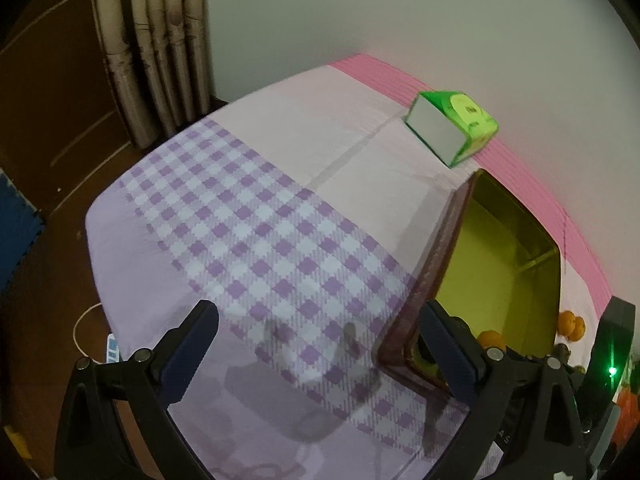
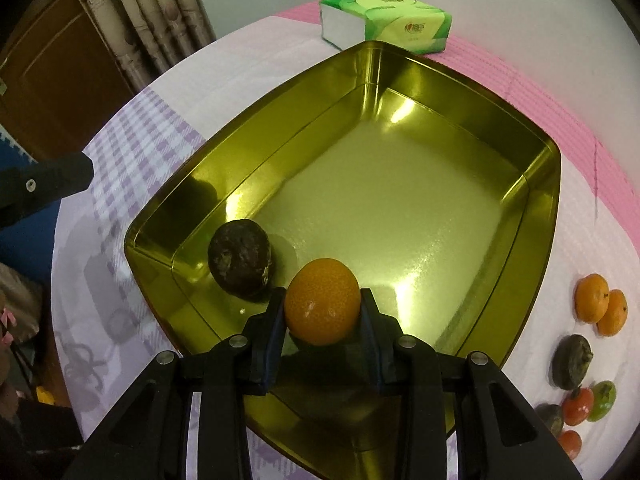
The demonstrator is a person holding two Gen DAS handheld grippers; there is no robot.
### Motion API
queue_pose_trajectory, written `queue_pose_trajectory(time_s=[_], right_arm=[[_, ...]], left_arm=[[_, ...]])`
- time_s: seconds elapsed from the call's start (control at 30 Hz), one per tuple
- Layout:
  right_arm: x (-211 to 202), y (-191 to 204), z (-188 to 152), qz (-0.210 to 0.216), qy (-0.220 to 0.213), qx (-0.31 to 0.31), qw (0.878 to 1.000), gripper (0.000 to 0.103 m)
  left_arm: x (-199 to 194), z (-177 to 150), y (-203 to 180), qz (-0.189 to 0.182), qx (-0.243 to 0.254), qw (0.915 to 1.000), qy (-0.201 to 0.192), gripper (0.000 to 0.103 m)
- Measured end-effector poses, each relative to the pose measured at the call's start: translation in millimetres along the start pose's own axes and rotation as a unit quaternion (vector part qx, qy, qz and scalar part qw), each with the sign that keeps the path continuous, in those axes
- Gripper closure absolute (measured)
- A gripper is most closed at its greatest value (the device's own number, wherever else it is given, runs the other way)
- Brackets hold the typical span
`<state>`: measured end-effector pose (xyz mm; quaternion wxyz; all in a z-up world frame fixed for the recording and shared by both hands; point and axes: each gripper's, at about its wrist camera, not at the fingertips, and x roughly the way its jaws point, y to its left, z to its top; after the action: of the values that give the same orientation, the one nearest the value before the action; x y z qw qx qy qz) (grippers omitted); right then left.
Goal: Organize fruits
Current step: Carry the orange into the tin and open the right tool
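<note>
My right gripper (image 2: 323, 312) is shut on an orange mandarin (image 2: 322, 300) and holds it over the near corner of the gold metal tray (image 2: 540, 216). A dark wrinkled fruit (image 2: 240, 258) lies inside the tray just left of the mandarin. Two more mandarins (image 2: 600, 304), another dark fruit (image 2: 572, 360) and small red and green fruits (image 2: 588, 402) lie on the cloth to the right of the tray. My left gripper (image 1: 320, 340) stands open above the checked cloth, left of the tray's corner (image 1: 404, 364), with nothing between its fingers.
A green tissue pack (image 2: 384, 22) lies behind the tray near the pink mat (image 2: 560, 92). The lilac checked tablecloth (image 1: 248, 216) spreads out to the left. Curtains (image 1: 160, 48) and a dark wooden door stand beyond the table's left edge.
</note>
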<state>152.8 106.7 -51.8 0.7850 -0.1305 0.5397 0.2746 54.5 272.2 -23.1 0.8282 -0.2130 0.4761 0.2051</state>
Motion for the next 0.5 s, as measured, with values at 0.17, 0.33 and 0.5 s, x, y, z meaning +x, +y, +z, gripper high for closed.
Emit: queue_pose_trajectory(time_s=[0.17, 0.33, 0.5], right_arm=[[1.4, 1.3, 0.9, -0.002, -0.001, 0.003, 1.000, 0.067], [0.7, -0.4, 0.1, 0.000, -0.004, 0.006, 1.000, 0.066], [-6.8, -3.9, 1.6, 0.006, -0.012, 0.016, 1.000, 0.056]], left_arm=[[-0.4, 0.5, 4.4, 0.005, -0.007, 1.0000, -0.001, 0.004], [2.5, 0.4, 4.1, 0.005, -0.006, 1.0000, 0.006, 0.004], [3.3, -0.5, 4.4, 0.006, -0.007, 0.9999, 0.008, 0.004]])
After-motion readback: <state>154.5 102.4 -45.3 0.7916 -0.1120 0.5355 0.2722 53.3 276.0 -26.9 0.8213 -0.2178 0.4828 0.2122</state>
